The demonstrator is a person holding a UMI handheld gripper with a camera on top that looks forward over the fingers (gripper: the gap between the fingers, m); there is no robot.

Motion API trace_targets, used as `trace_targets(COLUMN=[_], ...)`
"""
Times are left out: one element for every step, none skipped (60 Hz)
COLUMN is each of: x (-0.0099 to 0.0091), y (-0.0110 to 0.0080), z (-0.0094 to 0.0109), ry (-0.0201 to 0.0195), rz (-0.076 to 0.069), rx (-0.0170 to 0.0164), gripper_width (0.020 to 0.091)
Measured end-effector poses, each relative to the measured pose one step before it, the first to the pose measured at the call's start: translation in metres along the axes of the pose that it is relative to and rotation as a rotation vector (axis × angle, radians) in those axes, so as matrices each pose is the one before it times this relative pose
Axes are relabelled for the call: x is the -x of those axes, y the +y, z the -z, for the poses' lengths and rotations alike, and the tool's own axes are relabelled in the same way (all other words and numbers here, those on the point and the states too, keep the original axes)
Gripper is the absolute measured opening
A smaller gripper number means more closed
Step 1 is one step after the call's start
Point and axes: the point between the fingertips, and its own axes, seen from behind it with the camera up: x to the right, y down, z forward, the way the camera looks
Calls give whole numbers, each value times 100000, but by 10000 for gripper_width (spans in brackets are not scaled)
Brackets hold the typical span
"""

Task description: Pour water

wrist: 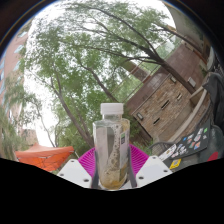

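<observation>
A clear plastic bottle [111, 145] with a white cap and a pale label stands upright between my fingers, holding a little liquid at its bottom. My gripper [111, 165] is shut on the bottle: both magenta pads [87, 160] press against its sides. The bottle is lifted, and the view looks upward past it into trees and sky. No cup or other vessel shows.
Tall green trees [90, 60] fill the view ahead. A brick building [165, 95] rises to the right. An orange surface [40, 158] lies low on the left, and a colourful patterned object [195, 145] sits low on the right.
</observation>
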Motion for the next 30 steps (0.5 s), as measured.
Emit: trace_targets(x=[-1297,-522,-1452,-839,-2326,-1320,-1671,-1499,-1532,-1389,-1488,-1520,-1367,-1165,-1148,-507,-880,-838,-764,-2458,-706,-664,1749,-629,-558,-495,-472,-436,63,-437], y=[-911,-1078,-665,-902,170,-458,35,-35,164,-101,578,762,1056,1209,1384,915,1608,1659,1609,2179,1428,1333,-397,1286,1232,844,1043,923,286,804], z=[210,619,161,583,994,464,425,390,346,-1464,196,-190,3,-42,-108,-375,-159,-187,-203,-575,-259,-256,-270,-268,-248,-278,-199,-181,-302,-152], ry=[2367,1840,2063,1867,1348,2267,2738,2504,2527,3607,2029,1950,1302,783,473,589,408,624,678,317,674,700,1270,847,592,224,127,52,259,16], rz=[7853,7377,6252,5960,5086,4956,4298,4102,3803,3379,3347,2842,2623,2380,2198,1489,1615,1277,1133,729,1067,1003,705,470,246,170,-95,-191,-21,-106], rx=[-917,-708,-835,-667,-1186,-253,151,319,479,1251,625,883,1046,1349,1814,2368,2496,2713,2628,2202,1849,1618,2419,1631,1570,1520,1268,1044,1160,1132], gripper_width=[445,446,446,445,446,445,444,443,443,444,443,444,442,442,441,440,440,439,440,440,440,440,440,441,440,441,441,440,441,441])
